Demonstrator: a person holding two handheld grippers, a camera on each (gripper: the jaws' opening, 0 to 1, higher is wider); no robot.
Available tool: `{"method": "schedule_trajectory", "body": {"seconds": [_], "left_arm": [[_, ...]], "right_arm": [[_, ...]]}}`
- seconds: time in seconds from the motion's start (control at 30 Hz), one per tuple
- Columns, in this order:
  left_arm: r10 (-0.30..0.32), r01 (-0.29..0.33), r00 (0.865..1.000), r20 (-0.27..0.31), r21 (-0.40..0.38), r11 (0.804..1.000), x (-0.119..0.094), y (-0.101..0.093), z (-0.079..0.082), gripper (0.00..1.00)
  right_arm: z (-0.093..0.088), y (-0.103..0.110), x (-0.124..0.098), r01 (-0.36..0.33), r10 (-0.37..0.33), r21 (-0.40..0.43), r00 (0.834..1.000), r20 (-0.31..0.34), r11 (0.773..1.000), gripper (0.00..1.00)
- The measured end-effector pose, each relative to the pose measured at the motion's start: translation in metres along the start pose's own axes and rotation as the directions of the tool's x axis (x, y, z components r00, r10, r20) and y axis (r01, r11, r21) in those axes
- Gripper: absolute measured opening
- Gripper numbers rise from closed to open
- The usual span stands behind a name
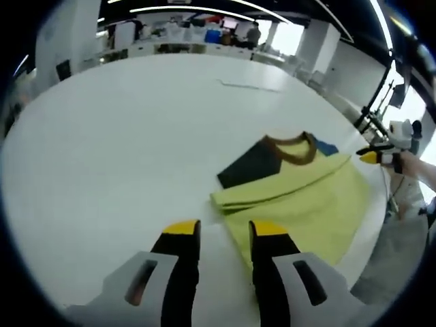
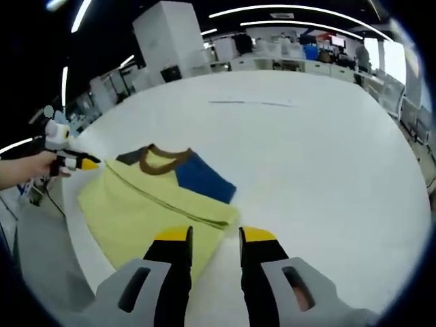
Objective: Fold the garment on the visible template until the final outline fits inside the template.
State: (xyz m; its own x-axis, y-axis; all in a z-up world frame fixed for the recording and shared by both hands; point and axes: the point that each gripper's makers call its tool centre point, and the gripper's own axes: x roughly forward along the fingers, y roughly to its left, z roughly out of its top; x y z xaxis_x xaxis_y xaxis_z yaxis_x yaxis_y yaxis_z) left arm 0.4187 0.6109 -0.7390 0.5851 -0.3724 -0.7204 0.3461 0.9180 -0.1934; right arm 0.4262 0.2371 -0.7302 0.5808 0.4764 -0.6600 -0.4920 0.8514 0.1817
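A yellow-green shirt (image 1: 306,197) with a brown collar (image 1: 294,144) lies partly folded on the white table (image 1: 129,143), near its edge. A dark sleeve (image 1: 248,165) sticks out from under a folded yellow band. My left gripper (image 1: 225,230) stands open just short of the shirt's near corner, holding nothing. Beyond the shirt a hand holds my right gripper (image 1: 372,157) at the table edge. In the right gripper view the same shirt (image 2: 136,211) shows a blue sleeve (image 2: 206,180). My right gripper (image 2: 215,236) hangs open over the folded edge, and my left gripper (image 2: 86,163) is across the shirt.
A thin pale strip (image 1: 248,85) lies flat on the far part of the table (image 2: 327,177). The table edge runs close behind the shirt, with grey floor (image 2: 41,252) below. Office desks and shelves (image 2: 170,34) stand far behind.
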Motion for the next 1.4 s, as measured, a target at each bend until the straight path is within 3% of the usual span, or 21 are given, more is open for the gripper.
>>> {"method": "schedule_trajectory", "body": {"seconds": [0.53, 1.4], "left_arm": [[0.028, -0.029, 0.999, 0.023, 0.018, 0.999, 0.009, 0.006, 0.009, 0.15], [0.035, -0.036, 0.999, 0.017, 0.027, 0.999, 0.016, 0.007, 0.012, 0.0]], "right_arm": [[-0.002, -0.003, 0.007, 0.002, -0.003, -0.017, 1.0, -0.016, 1.0, 0.21], [-0.004, -0.013, 0.021, 0.022, -0.025, -0.072, 0.999, -0.043, 0.997, 0.04]]}}
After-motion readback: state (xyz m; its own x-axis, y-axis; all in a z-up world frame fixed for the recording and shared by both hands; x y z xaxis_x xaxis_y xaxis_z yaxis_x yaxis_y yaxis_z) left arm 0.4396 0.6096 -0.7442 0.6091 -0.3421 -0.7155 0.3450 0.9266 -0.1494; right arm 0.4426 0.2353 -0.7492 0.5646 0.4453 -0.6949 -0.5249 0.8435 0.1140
